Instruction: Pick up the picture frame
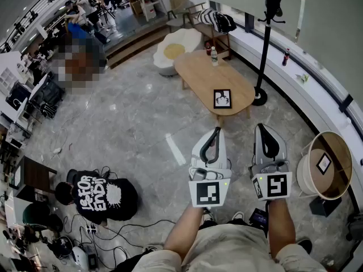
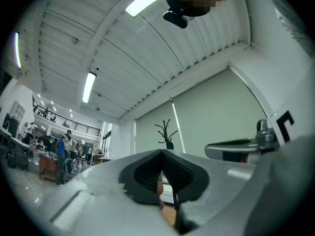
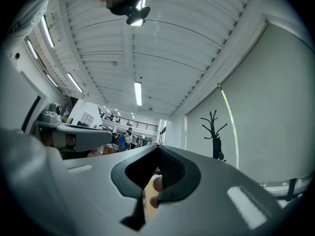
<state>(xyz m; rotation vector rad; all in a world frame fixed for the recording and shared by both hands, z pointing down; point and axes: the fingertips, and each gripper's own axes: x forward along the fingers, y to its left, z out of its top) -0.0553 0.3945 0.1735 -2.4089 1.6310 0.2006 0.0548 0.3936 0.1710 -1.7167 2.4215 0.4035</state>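
Observation:
A black picture frame (image 1: 222, 98) lies flat on the near end of an oval wooden table (image 1: 198, 72), well ahead of both grippers. My left gripper (image 1: 215, 131) and my right gripper (image 1: 261, 127) are held side by side over the floor, short of the table, tilted slightly upward. Both are shut with nothing between the jaws. In the left gripper view the left gripper (image 2: 161, 154) shows its ribbed pads pressed together, facing ceiling and wall. The right gripper view shows the right gripper (image 3: 157, 149) closed the same way. The frame is hidden in both gripper views.
A bottle (image 1: 214, 55) stands on the table's far part. A black coat stand (image 1: 265, 44) rises right of the table. A round tub (image 1: 334, 146) at the right holds a second small frame (image 1: 323, 163). A black printed shirt (image 1: 105, 194) and cables lie on the floor at left.

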